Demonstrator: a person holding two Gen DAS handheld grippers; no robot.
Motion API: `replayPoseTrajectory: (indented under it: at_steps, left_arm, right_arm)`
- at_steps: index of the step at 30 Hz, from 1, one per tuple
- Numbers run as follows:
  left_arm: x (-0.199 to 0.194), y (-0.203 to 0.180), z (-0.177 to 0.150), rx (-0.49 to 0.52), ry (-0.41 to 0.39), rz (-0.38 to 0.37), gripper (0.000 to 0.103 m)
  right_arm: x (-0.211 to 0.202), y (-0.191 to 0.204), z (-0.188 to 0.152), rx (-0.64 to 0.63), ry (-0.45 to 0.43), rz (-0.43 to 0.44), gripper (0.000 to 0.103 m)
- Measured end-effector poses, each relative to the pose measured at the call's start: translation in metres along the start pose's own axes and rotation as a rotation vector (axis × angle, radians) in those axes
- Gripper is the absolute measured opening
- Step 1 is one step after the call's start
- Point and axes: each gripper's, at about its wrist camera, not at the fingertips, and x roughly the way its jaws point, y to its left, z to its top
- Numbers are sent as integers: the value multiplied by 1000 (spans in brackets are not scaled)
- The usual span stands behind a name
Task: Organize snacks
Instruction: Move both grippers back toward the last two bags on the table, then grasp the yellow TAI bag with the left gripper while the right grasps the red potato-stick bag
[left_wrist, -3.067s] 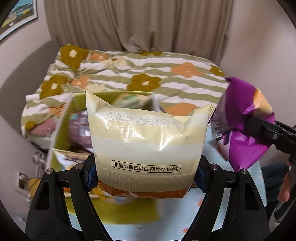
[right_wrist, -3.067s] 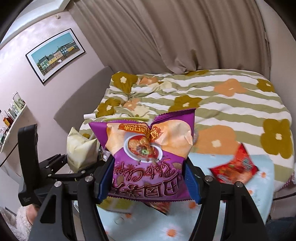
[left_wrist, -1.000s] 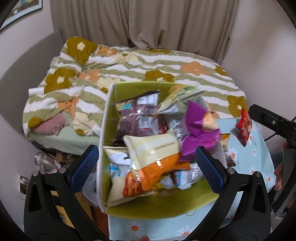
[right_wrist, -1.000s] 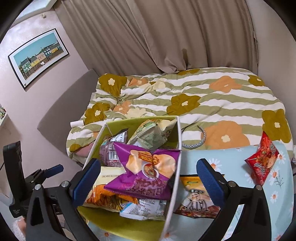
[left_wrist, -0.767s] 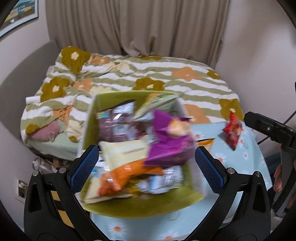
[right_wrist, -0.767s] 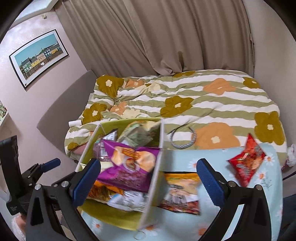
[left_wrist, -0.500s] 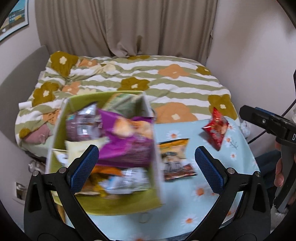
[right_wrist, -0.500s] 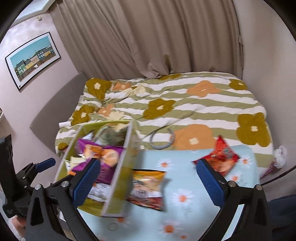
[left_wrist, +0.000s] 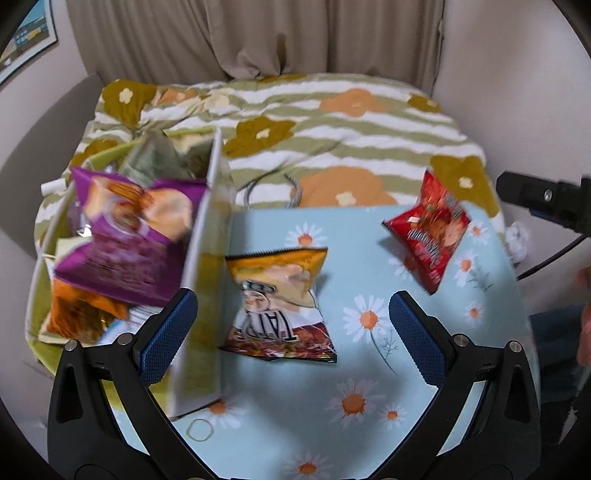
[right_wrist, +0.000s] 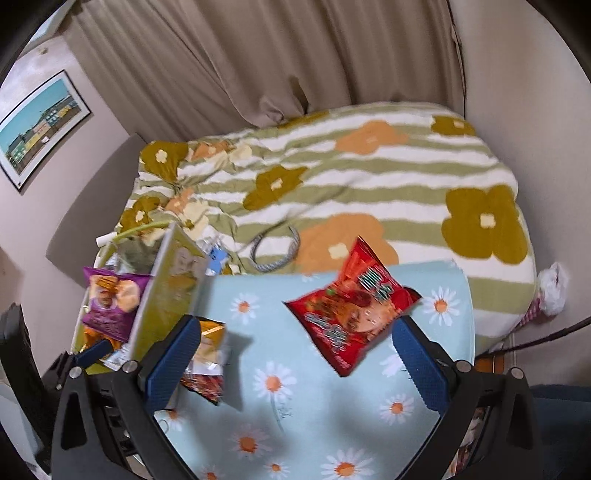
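Lettering on red snack bag (right_wrist: 351, 314) and yellow packet (left_wrist: 277, 300) blurs unreadable

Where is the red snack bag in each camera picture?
Left wrist view: the red snack bag lies upper right on the daisy tablecloth.
Right wrist view: the red snack bag lies near the middle.
Shared landmark: the green box, left of it in both.
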Motion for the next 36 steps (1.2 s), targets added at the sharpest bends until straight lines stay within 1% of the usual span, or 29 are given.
replayPoseTrajectory:
  at_steps: [4, 9, 13, 16, 18, 22, 26, 30, 31, 32, 34, 36]
  left_arm:
    - [31, -17, -6, 29, 44, 61, 103]
    - [65, -23, -9, 22, 96, 126, 103]
    - [87, -24, -12, 27, 131, 156, 103]
    - [102, -28, -13, 48, 153, 195, 103]
    - [109, -28, -13, 52, 168, 206, 103]
    - [123, -25, -14, 53, 206, 212, 102]
    - [132, -22, -13, 64, 233, 205, 100]
    - [138, -14, -10, 36, 257, 183, 89]
    - [140, -11, -10, 23, 269, 171, 84]
    - [142, -9, -10, 14, 276, 162, 84]
    - [142, -4, -11, -5, 277, 132, 77]
    - [142, -3, -11, -12, 280, 113, 73]
  right_arm:
    - [31, -28, -3, 85, 50, 23, 103]
    - [66, -60, -3, 214, 94, 53, 103]
    - [86, -74, -1, 271, 114, 58, 103]
    - [99, -84, -2, 320, 137, 73, 103]
    - [105, -87, -3, 345, 151, 84, 103]
    - [115, -93, -3, 413, 162, 140, 103]
    - [124, -93, 3, 433, 170, 169, 103]
    - [136, -85, 12, 401, 183, 165, 103]
    - [139, -82, 13, 392, 188, 162, 103]
    - [142, -80, 14, 384, 193, 160, 103]
    - [148, -75, 14, 360, 206, 150, 103]
    - [153, -69, 14, 329, 217, 137, 103]
